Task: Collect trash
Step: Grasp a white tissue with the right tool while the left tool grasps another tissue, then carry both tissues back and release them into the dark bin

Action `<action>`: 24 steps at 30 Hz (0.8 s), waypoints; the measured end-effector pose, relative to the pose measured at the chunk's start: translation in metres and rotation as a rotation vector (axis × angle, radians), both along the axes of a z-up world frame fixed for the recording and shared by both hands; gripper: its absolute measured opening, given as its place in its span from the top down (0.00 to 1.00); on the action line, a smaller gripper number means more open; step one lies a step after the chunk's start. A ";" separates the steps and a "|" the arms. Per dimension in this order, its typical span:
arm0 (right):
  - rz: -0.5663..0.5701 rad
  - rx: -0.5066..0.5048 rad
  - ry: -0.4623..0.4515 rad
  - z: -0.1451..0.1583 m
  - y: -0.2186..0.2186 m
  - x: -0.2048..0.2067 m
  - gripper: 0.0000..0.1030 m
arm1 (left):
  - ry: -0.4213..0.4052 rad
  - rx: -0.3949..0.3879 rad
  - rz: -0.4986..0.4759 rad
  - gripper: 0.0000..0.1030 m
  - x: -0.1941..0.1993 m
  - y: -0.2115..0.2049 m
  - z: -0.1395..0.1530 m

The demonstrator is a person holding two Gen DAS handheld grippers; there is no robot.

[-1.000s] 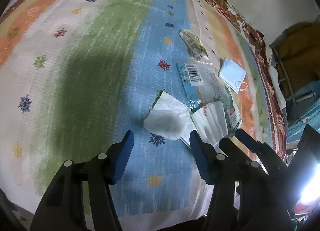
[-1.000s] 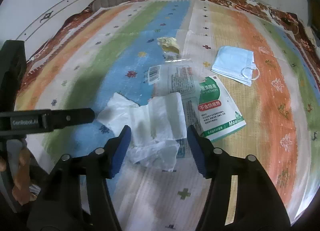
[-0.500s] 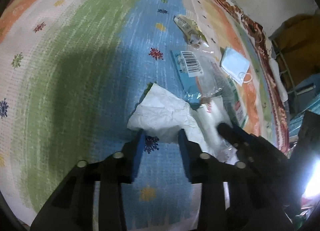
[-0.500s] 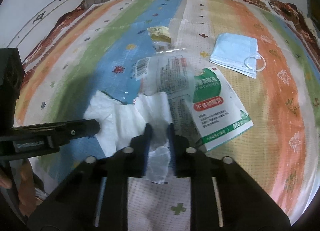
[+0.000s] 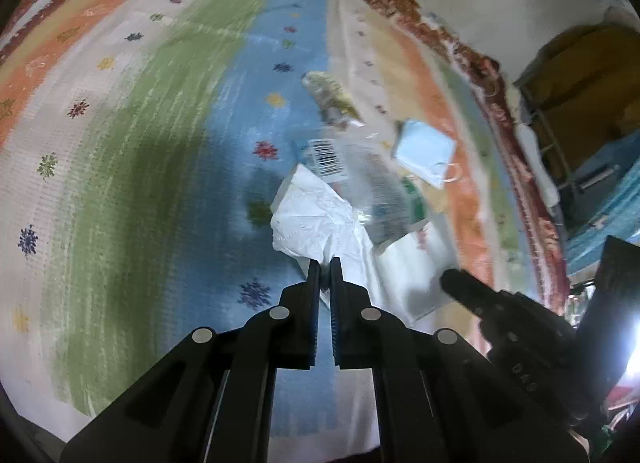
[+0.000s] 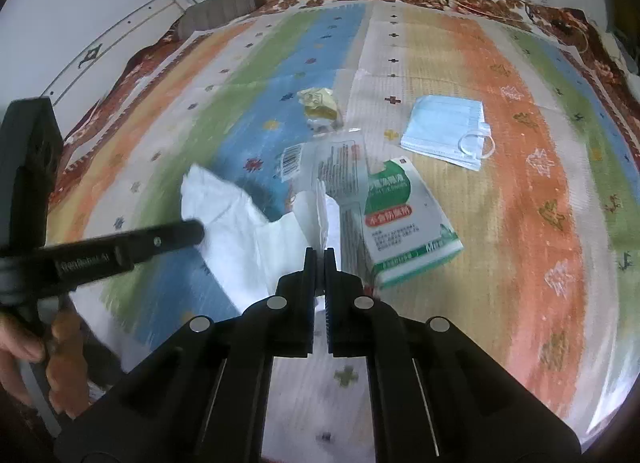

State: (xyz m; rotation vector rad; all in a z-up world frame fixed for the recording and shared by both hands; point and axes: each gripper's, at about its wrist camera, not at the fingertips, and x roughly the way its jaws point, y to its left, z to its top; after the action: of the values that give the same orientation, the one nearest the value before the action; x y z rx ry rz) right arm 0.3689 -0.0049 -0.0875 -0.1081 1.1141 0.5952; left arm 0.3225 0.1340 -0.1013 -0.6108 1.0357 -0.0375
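On the striped bed cover (image 6: 520, 191): five bits of trash, none collected yet.
Left gripper (image 5: 325, 261): clamped shut on the near corner of a white tissue (image 5: 312, 219), jaws just closed, tissue lifting off the cloth.
Right gripper (image 6: 319, 253): pinched shut on a second white tissue (image 6: 316, 211), jaws just closed, paper standing up in a ridge between the pads.
Left on the cover: clear barcoded wrapper (image 6: 320, 163), green-and-white sachet (image 6: 404, 219), blue face mask (image 6: 444, 131), crumpled yellow wrapper (image 6: 318, 103), all near one another past the tissues.
Progress: early, judged; two pieces gripped, four... rather, the other four untouched.
Containers: no bin or bag in either view; drop-off place cannot be told.
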 end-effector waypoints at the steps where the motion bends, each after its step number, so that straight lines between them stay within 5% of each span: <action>1: 0.000 0.003 -0.005 0.004 -0.002 -0.002 0.97 | -0.007 0.019 0.002 0.96 -0.003 -0.002 0.004; 16: 0.021 0.068 -0.107 0.088 -0.041 -0.045 0.97 | -0.082 0.197 -0.046 0.97 -0.051 -0.027 0.091; 24: 0.016 0.082 -0.175 0.117 -0.060 -0.064 0.97 | -0.152 0.207 -0.056 0.97 -0.082 -0.041 0.125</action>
State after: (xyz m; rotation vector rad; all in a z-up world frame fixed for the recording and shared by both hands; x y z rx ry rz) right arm 0.3046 -0.0648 0.0294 -0.0966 0.9191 0.6325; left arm 0.2406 0.0927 0.0237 -0.3849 0.8954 -0.0250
